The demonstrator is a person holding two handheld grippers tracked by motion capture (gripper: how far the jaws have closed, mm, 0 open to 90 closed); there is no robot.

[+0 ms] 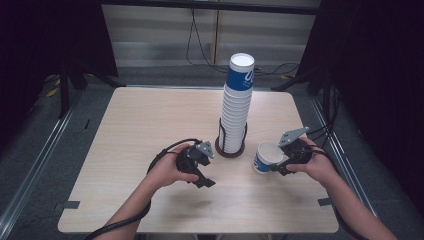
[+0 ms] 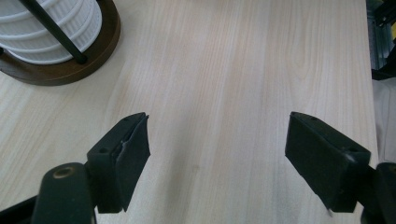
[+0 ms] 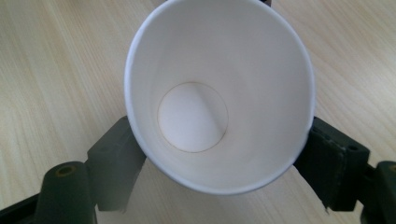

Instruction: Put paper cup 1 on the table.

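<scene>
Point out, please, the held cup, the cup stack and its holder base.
cup [image 3: 219,70], right gripper view, inner wall.
cup stack [image 1: 236,102], high view, ribbed middle.
holder base [image 2: 70,70], left gripper view, brown rim.

Both black tongs, the left tongs and the right tongs, carry a grey three-cornered plate on top and trail a black cable. Their jaws are blocky black pads with small screw holes. The forearms are bare, with no sleeves.

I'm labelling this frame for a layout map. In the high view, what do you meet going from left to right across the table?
Left gripper → stack of cups in its holder → single cup → right gripper.
</scene>
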